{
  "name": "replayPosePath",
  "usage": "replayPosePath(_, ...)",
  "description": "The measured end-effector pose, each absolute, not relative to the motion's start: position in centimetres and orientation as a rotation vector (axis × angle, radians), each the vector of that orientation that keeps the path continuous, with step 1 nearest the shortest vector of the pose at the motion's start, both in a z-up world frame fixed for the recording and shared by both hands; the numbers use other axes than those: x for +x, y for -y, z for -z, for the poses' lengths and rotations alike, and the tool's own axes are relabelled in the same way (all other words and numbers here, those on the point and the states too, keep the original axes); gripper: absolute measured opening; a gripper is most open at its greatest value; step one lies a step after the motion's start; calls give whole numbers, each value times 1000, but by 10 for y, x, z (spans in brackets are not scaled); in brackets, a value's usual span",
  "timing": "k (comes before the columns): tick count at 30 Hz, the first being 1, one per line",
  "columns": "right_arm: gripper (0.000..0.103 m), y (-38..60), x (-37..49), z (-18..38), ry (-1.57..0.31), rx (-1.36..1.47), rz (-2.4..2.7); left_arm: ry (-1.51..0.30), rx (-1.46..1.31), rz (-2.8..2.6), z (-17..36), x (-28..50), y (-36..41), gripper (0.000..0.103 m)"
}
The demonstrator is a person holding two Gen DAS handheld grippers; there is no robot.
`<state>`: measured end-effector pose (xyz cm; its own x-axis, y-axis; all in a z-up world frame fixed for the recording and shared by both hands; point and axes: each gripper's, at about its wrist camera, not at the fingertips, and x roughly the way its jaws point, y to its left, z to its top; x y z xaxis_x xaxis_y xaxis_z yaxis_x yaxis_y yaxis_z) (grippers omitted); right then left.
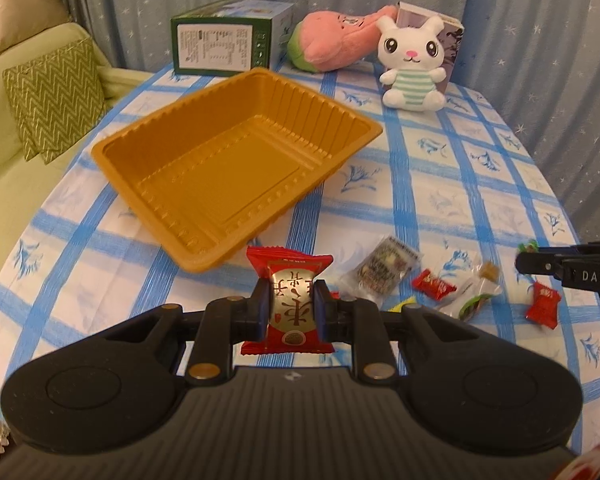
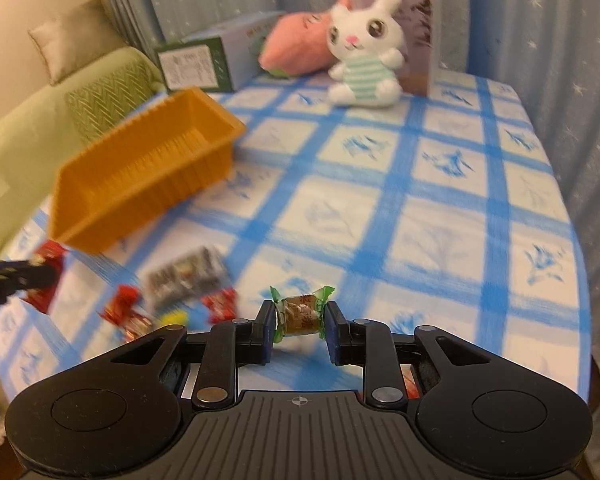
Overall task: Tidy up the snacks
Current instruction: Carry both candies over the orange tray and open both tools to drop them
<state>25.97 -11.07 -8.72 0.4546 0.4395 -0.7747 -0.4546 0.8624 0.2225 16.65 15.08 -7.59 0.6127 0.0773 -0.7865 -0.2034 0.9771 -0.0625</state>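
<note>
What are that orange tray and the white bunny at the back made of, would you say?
The orange tray looks like thin moulded plastic with a slight sheen: its walls are ribbed and the rim is pressed out flat. The white bunny looks like soft plush fabric, stuffed, with a striped knit-like green and white body; its eyes may be printed or embroidered.

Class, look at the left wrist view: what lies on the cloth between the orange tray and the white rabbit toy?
Nothing: between the orange tray and white rabbit toy, only bare checked tablecloth shows in the left wrist view.
</note>
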Motion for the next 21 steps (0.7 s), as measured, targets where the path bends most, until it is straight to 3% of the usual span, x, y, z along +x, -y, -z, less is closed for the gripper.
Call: replayPosePath(21, 26, -38, 327, 58, -894, 49, -792, -821, -150, -163, 47, 244, -210, 21)
